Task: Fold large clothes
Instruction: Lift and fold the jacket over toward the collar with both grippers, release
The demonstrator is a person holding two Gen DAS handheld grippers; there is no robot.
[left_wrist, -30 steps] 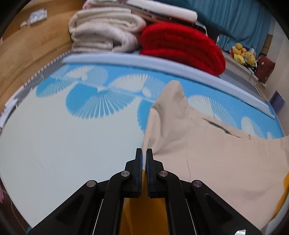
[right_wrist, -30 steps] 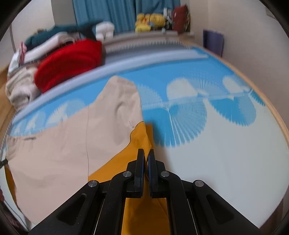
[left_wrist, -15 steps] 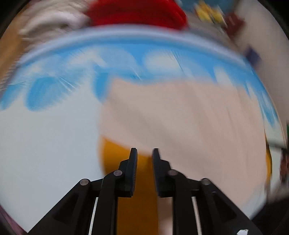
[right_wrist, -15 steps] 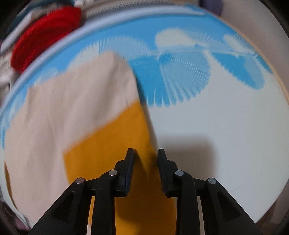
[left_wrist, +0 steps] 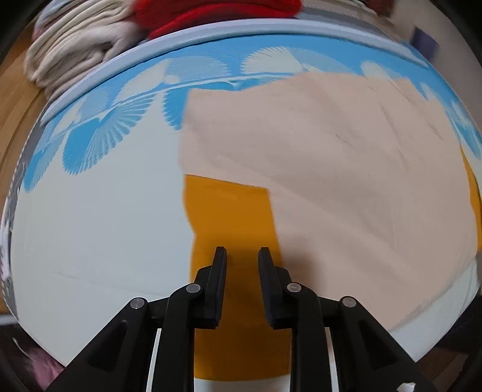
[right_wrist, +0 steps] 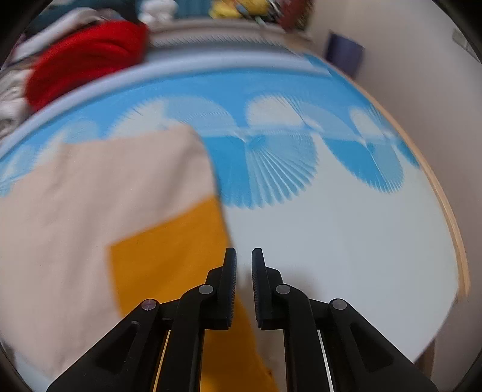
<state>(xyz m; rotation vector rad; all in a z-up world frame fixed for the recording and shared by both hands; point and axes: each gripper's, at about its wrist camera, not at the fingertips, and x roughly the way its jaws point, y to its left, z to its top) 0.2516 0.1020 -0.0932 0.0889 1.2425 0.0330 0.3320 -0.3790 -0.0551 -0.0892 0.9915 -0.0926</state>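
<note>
With the garment (left_wrist: pixel 346 187) spread on the bed (left_wrist: pixel 90 235), both grippers hover, jaws apart and pinching nothing. The left gripper (left_wrist: pixel 239 256) is over the orange panel; the right gripper's (right_wrist: pixel 242 256) jaws are closing. Next move likely requires gripping 2 edges.

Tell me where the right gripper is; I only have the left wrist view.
Observer: The right gripper hovers at the orange fabric's right edge, jaws closing with nothing pinched.
Operator: Any free space to its right?
Observer: Yes, the bedsheet runs uncovered to a wooden rim beside the wall.
Operator: Anything past the far end?
Observer: Blurred yellow toys sit beyond the bedsheet's far edge.
</note>
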